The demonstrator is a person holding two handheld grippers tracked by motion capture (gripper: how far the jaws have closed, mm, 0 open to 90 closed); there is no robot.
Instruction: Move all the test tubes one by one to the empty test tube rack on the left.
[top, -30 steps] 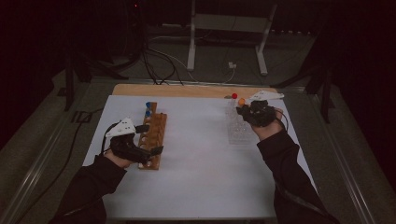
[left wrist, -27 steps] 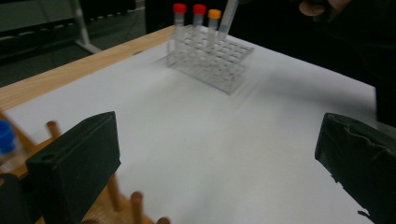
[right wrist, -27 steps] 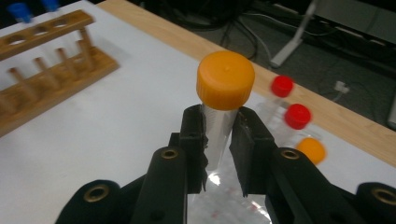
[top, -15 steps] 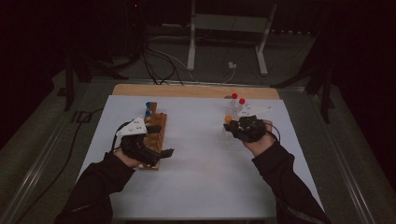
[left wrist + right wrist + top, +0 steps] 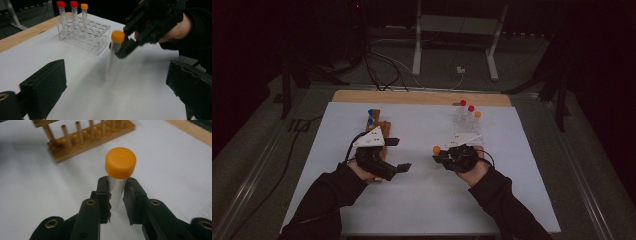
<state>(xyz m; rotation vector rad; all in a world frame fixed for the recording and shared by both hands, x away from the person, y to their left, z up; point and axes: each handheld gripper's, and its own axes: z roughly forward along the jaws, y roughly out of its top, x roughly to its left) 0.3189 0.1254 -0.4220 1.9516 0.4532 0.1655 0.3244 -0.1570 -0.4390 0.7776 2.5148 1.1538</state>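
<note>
A clear tube with an orange cap (image 5: 120, 162) stands upright above the white mat, and my right gripper (image 5: 117, 195) is shut on it just under the cap. In the high view the right gripper (image 5: 440, 156) and tube (image 5: 436, 149) are near the mat's middle. My left gripper (image 5: 398, 155) is left of them, open, its jaws pointing at the tube. From the left gripper (image 5: 117, 85), the tube (image 5: 117, 37) hangs ahead between the wide-apart jaws, still some way off.
A clear plastic rack (image 5: 464, 125) at the back right holds two red-capped tubes and an orange-capped one (image 5: 84, 7). A wooden peg rack (image 5: 383, 127) with blue-capped tubes (image 5: 370, 116) stands behind the left hand. A wooden strip (image 5: 422, 97) edges the mat's far side.
The right gripper has come from the clear rack toward the mat's middle, carrying the orange-capped tube. The left gripper has shifted right, away from the wooden rack.
</note>
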